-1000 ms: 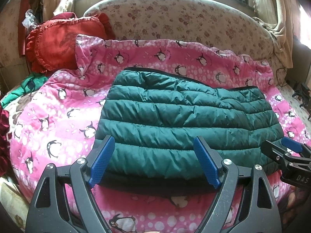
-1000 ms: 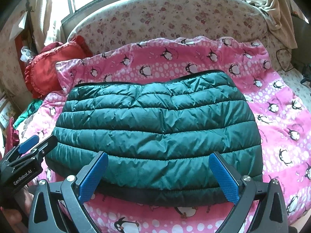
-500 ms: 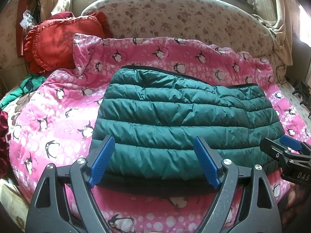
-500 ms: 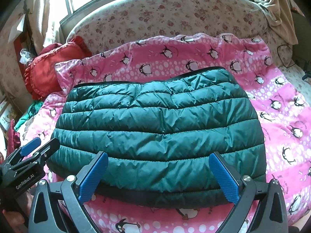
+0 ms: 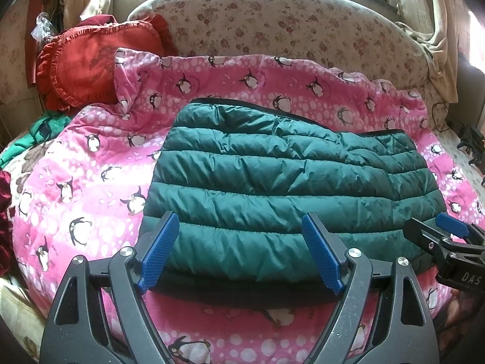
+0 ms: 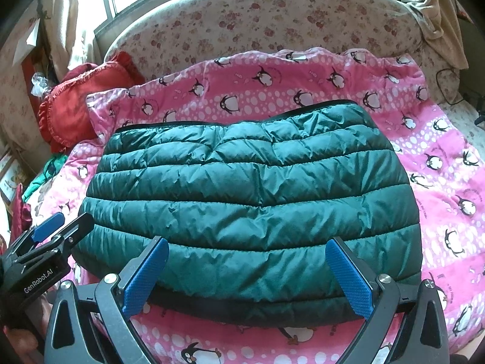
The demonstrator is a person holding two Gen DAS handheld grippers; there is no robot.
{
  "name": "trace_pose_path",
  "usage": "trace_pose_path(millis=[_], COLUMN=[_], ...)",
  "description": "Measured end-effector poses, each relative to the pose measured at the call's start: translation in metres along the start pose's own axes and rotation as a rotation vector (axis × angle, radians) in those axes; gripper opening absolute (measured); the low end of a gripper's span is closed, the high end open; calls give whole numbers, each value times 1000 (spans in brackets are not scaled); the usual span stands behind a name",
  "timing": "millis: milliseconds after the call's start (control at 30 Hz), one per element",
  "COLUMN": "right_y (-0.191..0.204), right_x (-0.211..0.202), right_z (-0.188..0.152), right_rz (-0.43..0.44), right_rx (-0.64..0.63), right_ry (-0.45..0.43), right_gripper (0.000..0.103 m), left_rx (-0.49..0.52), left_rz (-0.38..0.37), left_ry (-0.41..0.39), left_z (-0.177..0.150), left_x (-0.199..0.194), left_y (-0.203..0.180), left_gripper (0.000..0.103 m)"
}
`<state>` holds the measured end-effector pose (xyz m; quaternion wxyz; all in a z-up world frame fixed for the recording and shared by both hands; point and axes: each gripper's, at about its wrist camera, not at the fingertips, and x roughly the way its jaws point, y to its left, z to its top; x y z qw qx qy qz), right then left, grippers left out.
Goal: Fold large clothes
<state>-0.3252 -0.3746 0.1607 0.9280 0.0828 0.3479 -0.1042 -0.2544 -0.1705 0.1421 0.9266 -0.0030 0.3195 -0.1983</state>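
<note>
A dark green quilted puffer jacket (image 5: 285, 188) (image 6: 251, 200) lies folded into a broad flat block on a pink penguin-print blanket (image 5: 91, 182) (image 6: 439, 166). My left gripper (image 5: 241, 236) hovers open over the jacket's near left part, blue pads wide apart, nothing between them. My right gripper (image 6: 247, 261) hangs open above the near edge of the jacket, also holding nothing. Each gripper shows at the edge of the other's view: the right gripper (image 5: 439, 230) at the jacket's right corner, the left gripper (image 6: 60, 227) at its left corner.
A red ruffled cushion (image 5: 88, 60) (image 6: 78, 103) leans at the back left against a floral headboard (image 5: 272, 21). Green cloth (image 5: 36, 130) lies left of the blanket. Beige curtains (image 5: 436, 30) hang at the right, and a black cable (image 6: 448, 85) lies on the bed there.
The views shifted slightly between the earlier frames and now; the jacket lies the same and both grippers stay open.
</note>
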Motion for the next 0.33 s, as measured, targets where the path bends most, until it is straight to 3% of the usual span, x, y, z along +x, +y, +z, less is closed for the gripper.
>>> trace_pose_path(millis=[333], right_y=[-1], right_x=[5], right_z=[-1], right_rz=[2], right_rx=[5], right_ry=[13], right_gripper=[103], left_rx=[17], left_rz=[-4], left_ry=[-9], left_z=[-1], left_x=[2], left_y=[0], left_gripper=[83])
